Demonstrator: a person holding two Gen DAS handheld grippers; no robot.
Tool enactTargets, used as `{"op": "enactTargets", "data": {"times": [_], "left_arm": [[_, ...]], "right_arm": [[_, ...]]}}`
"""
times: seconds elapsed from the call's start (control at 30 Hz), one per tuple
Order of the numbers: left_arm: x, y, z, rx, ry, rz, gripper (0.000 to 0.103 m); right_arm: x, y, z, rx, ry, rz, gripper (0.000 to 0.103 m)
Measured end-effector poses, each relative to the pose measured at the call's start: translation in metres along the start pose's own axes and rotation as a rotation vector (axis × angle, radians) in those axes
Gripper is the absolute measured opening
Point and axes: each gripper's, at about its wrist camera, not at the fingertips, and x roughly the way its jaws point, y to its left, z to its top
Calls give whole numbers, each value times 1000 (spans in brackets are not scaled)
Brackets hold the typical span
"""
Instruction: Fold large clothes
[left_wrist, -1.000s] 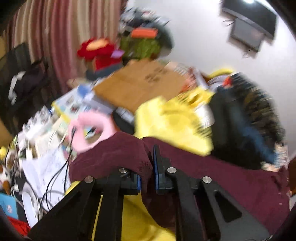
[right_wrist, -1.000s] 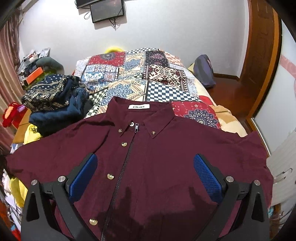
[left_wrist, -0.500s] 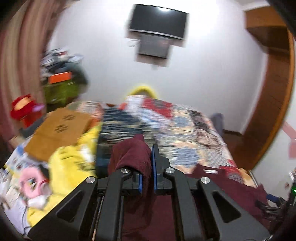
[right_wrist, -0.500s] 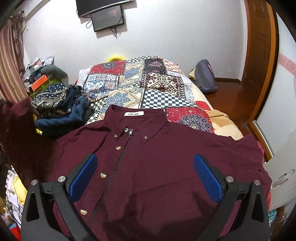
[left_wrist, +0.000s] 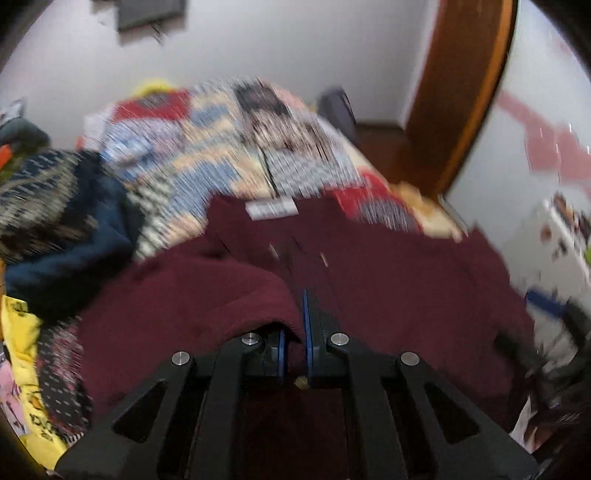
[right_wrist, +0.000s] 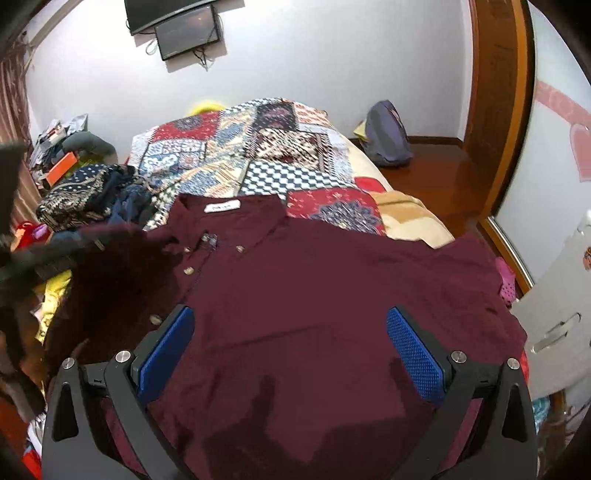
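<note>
A maroon button shirt (right_wrist: 314, 280) lies face up on the patchwork bed (right_wrist: 258, 155), collar toward the far wall. My left gripper (left_wrist: 295, 325) is shut on the shirt's left sleeve (left_wrist: 192, 295) and holds it folded over the shirt's front; the left wrist view is blurred by motion. In the right wrist view the lifted sleeve (right_wrist: 110, 266) hangs at the left with the left gripper's dark body beside it. My right gripper (right_wrist: 291, 347) is open and empty above the shirt's lower front.
A pile of dark blue patterned clothes (right_wrist: 88, 192) lies at the bed's left. Yellow cloth (left_wrist: 22, 332) and clutter sit beyond the left edge. A grey bag (right_wrist: 388, 136) rests on the wooden floor at the right. A white cabinet (right_wrist: 561, 317) stands at the right.
My left gripper has swung the sleeve from the left side of the bed up and over onto the shirt. The right gripper has stayed open and drifted slightly.
</note>
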Motion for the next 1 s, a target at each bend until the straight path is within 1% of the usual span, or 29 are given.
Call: {"op": "enactTargets", "data": {"times": [0.07,0.1,0.17,0.2,0.23,0.27,0.3,0.33,0.43,0.53,0.57,0.63,0.7,0.77,0.87,1.0], "left_arm": [[12,-13,-8,37,51,-15,7],[15,-20,-12,61,71,-8,8],[13,-28,-19,100,91,4,14],[10,-31,-21,116,96,3,23],[5,-32,-24,126,95,-5,36],[0,-33,-23,130,89,-13,43],[-10,-32,-23,135,77,-19,53],[-17,-31,-22,138,61,-21,59],[-46,-21,-15,131,-1,-17,66],[-79,2,-10,112,-89,38,73],[-87,9,-8,105,-106,50,74],[-108,33,-8,75,-145,89,83],[-123,57,-8,44,-173,140,88],[-135,81,-11,12,-187,192,90],[-150,120,-23,-43,-186,257,90],[-156,167,-47,-123,-162,317,91]], "right_arm": [[1,-5,-3,0,11,-23,103],[1,-7,-5,-1,15,-31,103],[3,-11,-7,-9,27,-41,103],[3,-11,-8,-12,31,-46,103],[3,-11,-9,-20,36,-52,103],[4,-11,-9,-26,37,-54,103],[3,-8,-7,-39,37,-54,103],[2,-6,-7,-49,35,-54,103],[-4,6,-1,-93,10,-50,103],[-11,22,8,-140,-29,-38,103],[-13,30,12,-159,-46,-30,103],[-17,46,19,-192,-71,-7,103],[-18,62,24,-222,-85,14,103],[-17,81,29,-264,-99,41,103],[-14,113,35,-335,-116,90,103],[5,162,40,-423,-71,158,103]]}}
